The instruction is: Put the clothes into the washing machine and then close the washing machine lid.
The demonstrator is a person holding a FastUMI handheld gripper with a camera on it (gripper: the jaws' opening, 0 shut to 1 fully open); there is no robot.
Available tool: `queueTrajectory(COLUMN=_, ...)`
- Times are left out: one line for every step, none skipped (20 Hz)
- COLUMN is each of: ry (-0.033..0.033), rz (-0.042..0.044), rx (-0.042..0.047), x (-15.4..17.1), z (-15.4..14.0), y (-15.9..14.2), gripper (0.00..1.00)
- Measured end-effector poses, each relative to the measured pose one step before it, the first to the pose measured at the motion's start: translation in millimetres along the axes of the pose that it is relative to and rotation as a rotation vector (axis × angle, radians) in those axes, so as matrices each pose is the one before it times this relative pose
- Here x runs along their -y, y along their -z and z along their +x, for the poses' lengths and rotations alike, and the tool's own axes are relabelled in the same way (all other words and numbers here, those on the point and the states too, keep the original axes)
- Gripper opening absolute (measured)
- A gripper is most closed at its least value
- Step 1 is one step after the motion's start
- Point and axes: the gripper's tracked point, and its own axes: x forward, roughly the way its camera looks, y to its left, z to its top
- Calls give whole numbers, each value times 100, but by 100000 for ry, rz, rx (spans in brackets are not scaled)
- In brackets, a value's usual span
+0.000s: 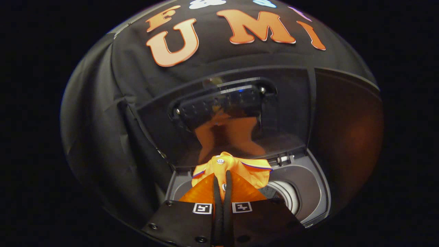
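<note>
Orange garment (229, 169) (one) pinched in hand-held gripper (223, 180) over washing machine (308, 178)

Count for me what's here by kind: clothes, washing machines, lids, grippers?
Clothes: 1, an orange shirt pinched between the fingers, over the drum.
Washing machines: 1.
Lids: 1, standing open.
Grippers: 1.
Total: 4.

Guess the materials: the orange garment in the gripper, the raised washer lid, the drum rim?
Orange garment: woven fabric, matte, with folds and a button; gripper is shut on it.
Washer lid: probably dark tinted glass or glossy plastic; it mirrors the garment.
Drum rim: looks like light smooth plastic, though metal is possible.
</note>
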Motion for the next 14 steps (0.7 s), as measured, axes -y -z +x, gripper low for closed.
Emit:
queueTrajectory(ry=666, rz=910, rx=-3236, x=130, z=773, y=897, gripper=8)
queueTrajectory(ry=463, rz=873, rx=-1963, x=107, z=805, y=615, gripper=8)
queueTrajectory(ry=665, rz=104, rx=-1768, x=198, z=667, y=485, gripper=8)
queueTrajectory(ry=563, rz=-243, rx=-1797, x=386, z=754, y=546, gripper=8)
queueTrajectory(ry=225, rz=339, rx=-1690, x=186, z=666, y=393, gripper=8)
queueTrajectory(ry=-323, rz=669, rx=-3552, x=103, z=647, y=816, gripper=8)
queueTrajectory(ry=640, rz=559, rx=-5409, x=325, z=625, y=1044, gripper=8)
queueTrajectory(ry=1112, rz=1709, rx=-3037, x=516, z=371, y=728, gripper=8)
queueTrajectory(ry=1620, rz=1596, rx=-2651, x=712, z=976, y=763, gripper=8)
queueTrajectory(ry=2091, rz=1195, rx=-2777, x=471, z=478, y=705, gripper=8)
queueTrajectory(ry=2351, rz=351, rx=-3244, x=595, z=379, y=1047, gripper=8)
queueTrajectory(ry=2026, rz=-67, rx=-3722, x=618, z=330, y=995, gripper=8)
queueTrajectory(ry=1650, rz=57, rx=-3116, x=593, z=539, y=976, gripper=8)
queueTrajectory(ry=1312, rz=287, rx=-3063, x=236, z=267, y=951, gripper=8)
